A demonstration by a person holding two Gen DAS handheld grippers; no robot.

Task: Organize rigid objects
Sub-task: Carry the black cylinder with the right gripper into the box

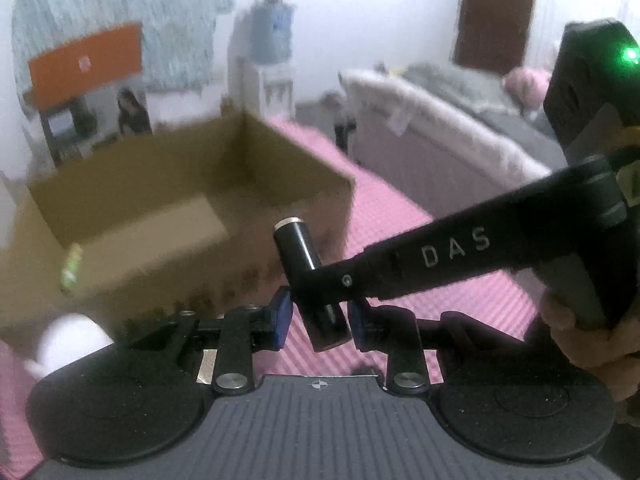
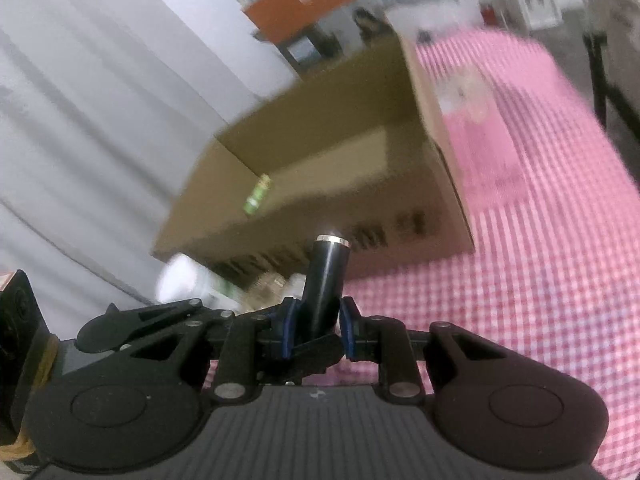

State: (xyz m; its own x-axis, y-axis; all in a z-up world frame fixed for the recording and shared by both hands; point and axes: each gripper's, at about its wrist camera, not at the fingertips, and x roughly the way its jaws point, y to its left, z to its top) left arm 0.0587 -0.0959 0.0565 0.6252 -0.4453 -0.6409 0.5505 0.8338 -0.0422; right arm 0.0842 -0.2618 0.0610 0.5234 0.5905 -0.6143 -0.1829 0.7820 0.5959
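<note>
Left claw: clamped on the lower end of the black cylinder.
Right claw: gripping the same cylinder, from 3 o'clock.
Cylinder: smooth, rigid, silver-capped; long axis toward 12 o'clock.
Cardboard box: open, matte, at 11 o'clock.
Table: pink gingham cloth.

Glossy blk tube, matt cardboard box.

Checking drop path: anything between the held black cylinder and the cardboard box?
Nothing. Black cylinder, gripped by both grippers, hangs before the cardboard box; only pink checked cloth below, per right wrist view.
</note>
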